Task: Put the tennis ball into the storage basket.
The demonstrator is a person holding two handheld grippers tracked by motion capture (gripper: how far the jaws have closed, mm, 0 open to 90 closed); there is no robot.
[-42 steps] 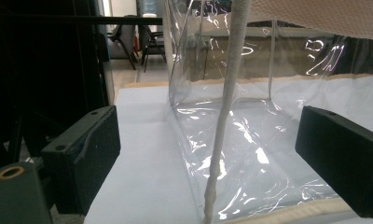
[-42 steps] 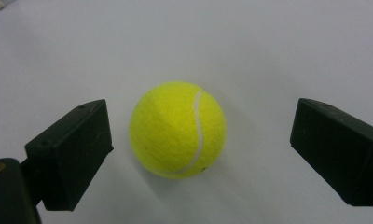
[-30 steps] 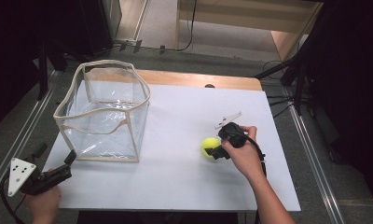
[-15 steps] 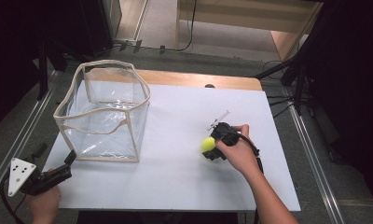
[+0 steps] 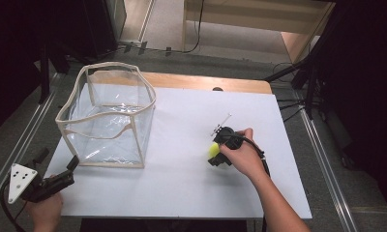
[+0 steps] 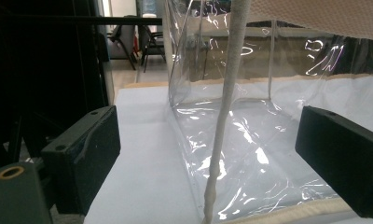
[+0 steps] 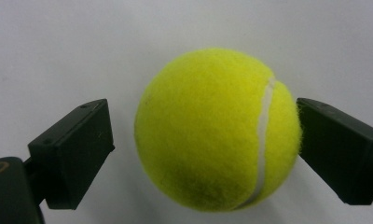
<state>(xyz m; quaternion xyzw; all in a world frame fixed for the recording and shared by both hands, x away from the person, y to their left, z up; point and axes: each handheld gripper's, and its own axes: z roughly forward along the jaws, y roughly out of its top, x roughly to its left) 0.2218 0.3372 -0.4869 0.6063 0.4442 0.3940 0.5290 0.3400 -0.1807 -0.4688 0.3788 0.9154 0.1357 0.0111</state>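
Observation:
A yellow tennis ball (image 5: 213, 149) lies on the white table (image 5: 182, 188), right of centre. My right gripper (image 5: 215, 153) is lowered over it, held by a hand. In the right gripper view the ball (image 7: 217, 128) sits between the open jaws of the gripper (image 7: 205, 135); the right jaw touches it and the left jaw stands a little off. At the table's near left corner my left gripper (image 5: 57, 159) is open and empty. In its own view the left gripper (image 6: 208, 140) faces the corner seam of a clear plastic bag (image 6: 250, 140).
The clear bag (image 5: 109, 65) with beige trim stands open-topped on the left half of the table. A wooden strip (image 5: 206, 82) runs along the far edge. Metal rails (image 5: 322, 159) flank the table, and cables lie on the floor beyond.
The right hand has turned and lowered its gripper over the ball, so the ball now sits between the jaws. The ball has hardly shifted. The left gripper has stayed put.

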